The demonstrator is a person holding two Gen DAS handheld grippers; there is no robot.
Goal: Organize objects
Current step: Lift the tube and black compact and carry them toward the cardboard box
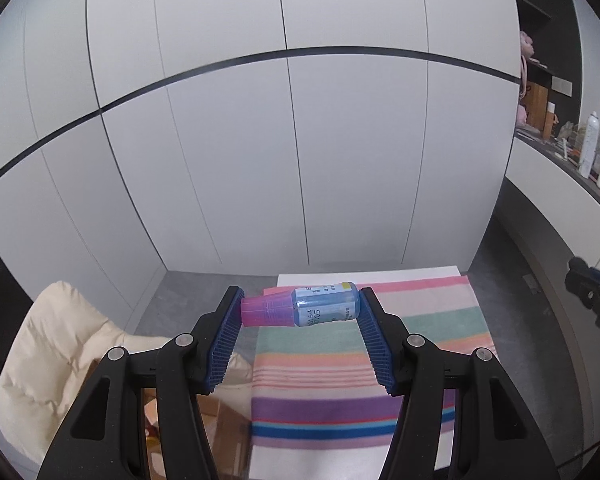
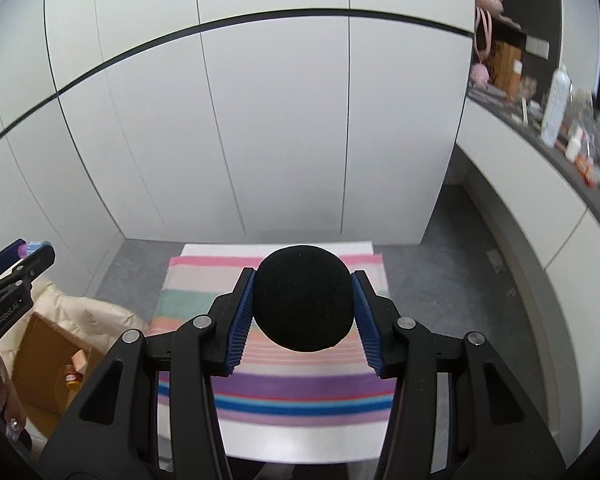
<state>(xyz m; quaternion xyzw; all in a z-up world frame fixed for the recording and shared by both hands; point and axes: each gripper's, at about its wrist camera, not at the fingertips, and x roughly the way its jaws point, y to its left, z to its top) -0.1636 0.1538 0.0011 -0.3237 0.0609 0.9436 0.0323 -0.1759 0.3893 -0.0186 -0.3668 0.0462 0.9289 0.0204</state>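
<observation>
Above the striped cloth [image 2: 300,384] before white cabinets [image 1: 260,140], left tongs [image 1: 300,308] clamp a bottle [image 1: 324,305], right tongs [image 2: 304,300] a black ball [image 2: 303,298].

Below me a striped cloth of pink, green, purple and blue bands [image 2: 300,394] covers the white tabletop [image 2: 300,444]. Off its left edge sits a cream quilted cushion [image 1: 48,344] beside an open brown cardboard box [image 2: 48,364]. Tall pale grey cabinet doors [image 1: 260,152] rise past the far edge.

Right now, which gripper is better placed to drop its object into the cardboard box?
Left, probably. The left gripper holds the small bottle near the table's left edge, and the cardboard box lies on that side. The right gripper holds the black foam ball over the striped cloth.
</observation>
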